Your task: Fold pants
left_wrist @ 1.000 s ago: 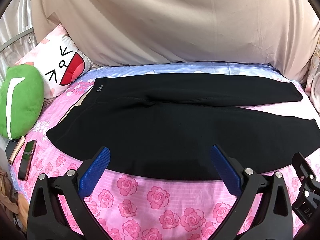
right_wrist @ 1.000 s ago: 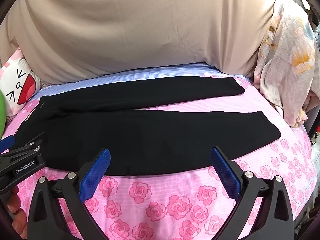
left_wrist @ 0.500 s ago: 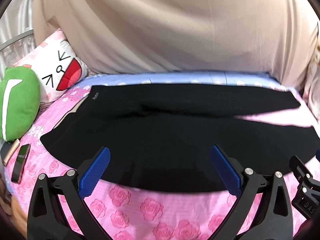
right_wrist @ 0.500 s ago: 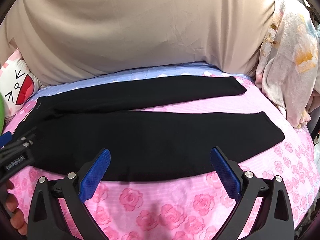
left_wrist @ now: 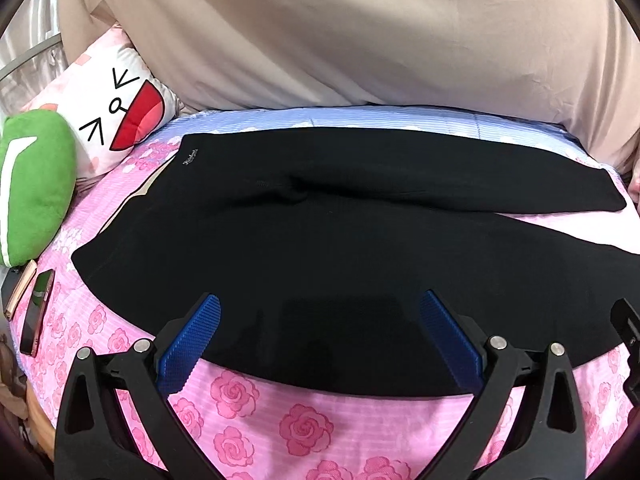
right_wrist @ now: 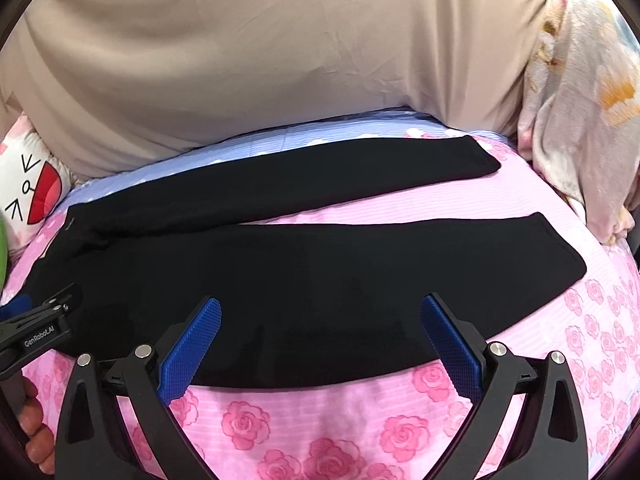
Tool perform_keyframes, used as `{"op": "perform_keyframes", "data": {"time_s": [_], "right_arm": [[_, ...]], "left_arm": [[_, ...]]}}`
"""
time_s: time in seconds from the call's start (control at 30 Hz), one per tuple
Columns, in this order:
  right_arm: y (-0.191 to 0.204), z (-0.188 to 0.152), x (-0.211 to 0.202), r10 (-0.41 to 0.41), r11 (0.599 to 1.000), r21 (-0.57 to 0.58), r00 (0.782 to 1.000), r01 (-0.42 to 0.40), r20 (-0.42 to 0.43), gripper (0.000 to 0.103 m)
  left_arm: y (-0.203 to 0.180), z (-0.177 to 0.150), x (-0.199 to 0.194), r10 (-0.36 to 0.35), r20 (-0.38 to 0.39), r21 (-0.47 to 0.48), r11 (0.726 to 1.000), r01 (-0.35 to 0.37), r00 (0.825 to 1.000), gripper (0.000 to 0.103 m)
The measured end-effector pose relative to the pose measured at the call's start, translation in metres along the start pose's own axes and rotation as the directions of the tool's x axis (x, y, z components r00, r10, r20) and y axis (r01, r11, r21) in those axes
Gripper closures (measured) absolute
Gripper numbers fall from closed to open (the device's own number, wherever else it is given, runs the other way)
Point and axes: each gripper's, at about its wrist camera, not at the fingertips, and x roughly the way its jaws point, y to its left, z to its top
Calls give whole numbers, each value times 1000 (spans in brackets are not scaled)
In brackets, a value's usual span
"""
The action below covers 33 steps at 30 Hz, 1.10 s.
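Black pants (left_wrist: 320, 240) lie flat on the pink rose bedsheet (left_wrist: 304, 432), waistband at the left, both legs running right. They also show in the right wrist view (right_wrist: 304, 272), the legs splayed apart at the cuffs. My left gripper (left_wrist: 320, 336) is open, its blue pads over the near edge of the near leg by the hip. My right gripper (right_wrist: 320, 340) is open over the near edge of the near leg, further toward the cuff. Neither holds anything. The left gripper's side (right_wrist: 36, 332) shows in the right wrist view.
A green cushion (left_wrist: 32, 184) and a white cartoon-face pillow (left_wrist: 116, 112) lie at the left. Two phones (left_wrist: 32, 300) lie at the left bed edge. A beige quilt (left_wrist: 340, 32) is piled behind the pants. A floral blanket (right_wrist: 580, 100) hangs at the right.
Both grippers have moved forward and lower, from over the bare sheet to over the near edge of the pants. The pants have not moved.
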Motion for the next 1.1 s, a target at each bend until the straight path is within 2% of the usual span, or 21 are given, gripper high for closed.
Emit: {"op": "perform_keyframes", "data": {"time_s": [0.27, 0.4, 0.53, 0.63, 0.73, 0.8, 0.87, 0.97, 1.1], "right_arm": [[13, 2, 6, -14, 998, -56, 1000, 15, 27, 5], [0, 8, 16, 14, 999, -48, 1000, -14, 3, 5], [-40, 25, 28, 49, 999, 1, 998, -49, -25, 5], [-84, 52, 40, 42, 999, 12, 999, -42, -25, 5], [-141, 92, 68, 60, 998, 13, 997, -59, -55, 5], [-178, 119, 94, 15, 1000, 25, 998, -13, -67, 5], [-214, 152, 131, -44, 998, 34, 996, 47, -73, 5], [-253, 187, 170, -77, 994, 72, 993, 83, -92, 6], [-282, 214, 216, -1, 990, 139, 991, 20, -133, 6]], "left_arm": [[1, 3, 7, 23, 7, 10, 1000, -23, 1000, 5], [3, 5, 7, 34, 31, 9, 999, -34, 999, 5], [12, 13, -1, -3, 89, -34, 999, 6, 996, 5], [17, 27, -8, -9, 116, -20, 1000, 11, 993, 5], [23, 42, -10, 4, 106, -22, 1000, -2, 994, 5], [35, 56, -4, 8, 83, -62, 998, -3, 997, 5], [48, 71, 3, 44, 78, -100, 994, -36, 996, 5], [70, 94, 15, 119, 91, -149, 983, -105, 989, 5], [107, 126, 50, 144, 35, -223, 966, -133, 989, 5]]}}
